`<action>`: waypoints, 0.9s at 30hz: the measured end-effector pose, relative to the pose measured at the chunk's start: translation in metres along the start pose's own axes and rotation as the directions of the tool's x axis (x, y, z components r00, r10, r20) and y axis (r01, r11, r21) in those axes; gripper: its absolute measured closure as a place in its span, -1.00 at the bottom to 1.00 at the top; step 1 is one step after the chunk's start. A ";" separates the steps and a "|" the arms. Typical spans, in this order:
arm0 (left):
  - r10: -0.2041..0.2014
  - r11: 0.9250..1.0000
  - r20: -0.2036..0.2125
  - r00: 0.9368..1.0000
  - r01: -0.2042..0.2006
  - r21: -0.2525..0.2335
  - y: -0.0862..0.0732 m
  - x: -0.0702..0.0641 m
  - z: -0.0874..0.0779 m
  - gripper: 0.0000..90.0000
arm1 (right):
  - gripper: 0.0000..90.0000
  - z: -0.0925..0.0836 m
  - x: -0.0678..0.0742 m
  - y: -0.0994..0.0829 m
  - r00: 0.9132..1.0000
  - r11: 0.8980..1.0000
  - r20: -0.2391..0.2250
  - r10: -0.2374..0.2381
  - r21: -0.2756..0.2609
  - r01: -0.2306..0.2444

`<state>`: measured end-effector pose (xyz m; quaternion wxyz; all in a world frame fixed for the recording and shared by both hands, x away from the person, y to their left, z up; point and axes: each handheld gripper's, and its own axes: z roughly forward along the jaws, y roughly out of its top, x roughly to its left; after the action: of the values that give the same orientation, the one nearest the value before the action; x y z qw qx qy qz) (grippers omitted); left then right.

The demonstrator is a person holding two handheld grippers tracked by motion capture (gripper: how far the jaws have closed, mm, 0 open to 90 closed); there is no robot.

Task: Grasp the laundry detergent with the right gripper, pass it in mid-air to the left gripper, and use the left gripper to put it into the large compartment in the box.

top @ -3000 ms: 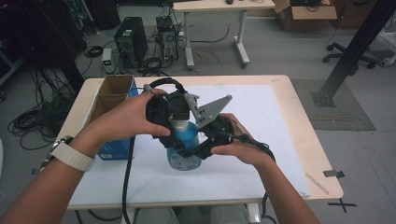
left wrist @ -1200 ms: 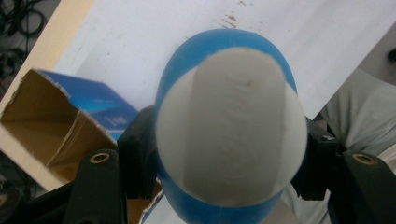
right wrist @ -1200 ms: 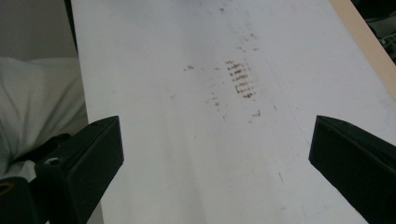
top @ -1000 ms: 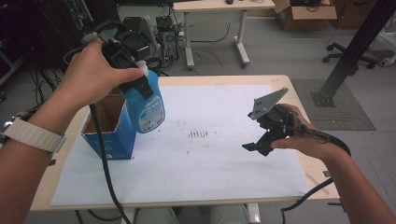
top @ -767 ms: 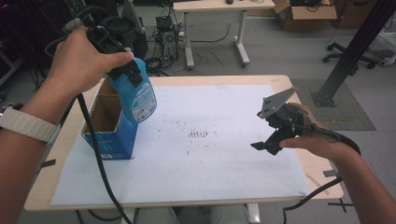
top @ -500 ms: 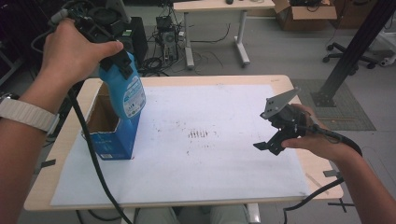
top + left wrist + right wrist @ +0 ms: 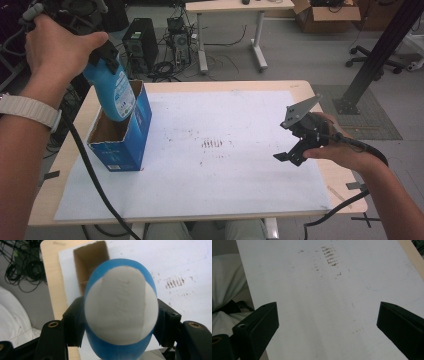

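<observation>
Nearest to us, our right gripper (image 7: pixel 292 150) hangs low over the right half of the desk (image 7: pixel 310 92), its jaws wide apart with nothing between them; in the right gripper view they frame bare white paper (image 7: pixel 332 305) and a patch of brown smudges (image 7: pixel 329 256).

Further out and to the left, our left gripper (image 7: pixel 102 52) has its jaws clamped on the one blue bottle (image 7: pixel 112 92), gripping it near the top so that the body hangs below. In the left gripper view the bottle (image 7: pixel 121 305) bulges between the two jaws, and we look straight down its length past its pale label to the open box (image 7: pixel 91 267) underneath.

The relation that matters is this: the bottle's long axis runs close to upright, tilted a little, with its lower end right at the mouth of the single blue cardboard box (image 7: pixel 122 137) standing at the left edge of the paper (image 7: pixel 240 170). Whether that end is already inside the rim or just above it, we cannot tell. We judge the coming move is a straight drop into the box, and the left hand (image 7: pixel 57 50) is the one placed for it; the right is well apart.

We count one bottle, one box, one sheet, two grippers.
</observation>
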<state>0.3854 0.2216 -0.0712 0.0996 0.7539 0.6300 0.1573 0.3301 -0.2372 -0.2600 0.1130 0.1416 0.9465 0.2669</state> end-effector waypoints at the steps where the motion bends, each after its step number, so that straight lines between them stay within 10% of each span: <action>1: -0.017 1.000 -0.003 1.000 0.017 -0.003 0.000 0.004 0.004 -0.17 | -0.91 0.000 0.000 -0.001 1.000 1.000 -0.001 0.002 0.002 -0.002; 27: -0.097 0.995 -0.025 0.995 0.098 0.024 -0.011 0.029 0.061 -0.17 | -0.89 0.003 -0.006 -0.017 0.999 0.999 -0.005 0.053 -0.002 -0.053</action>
<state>0.4017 0.2548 -0.1292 0.0900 0.7215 0.6692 0.1531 0.3329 -0.2516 -0.2711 0.1036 0.1659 0.9425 0.2712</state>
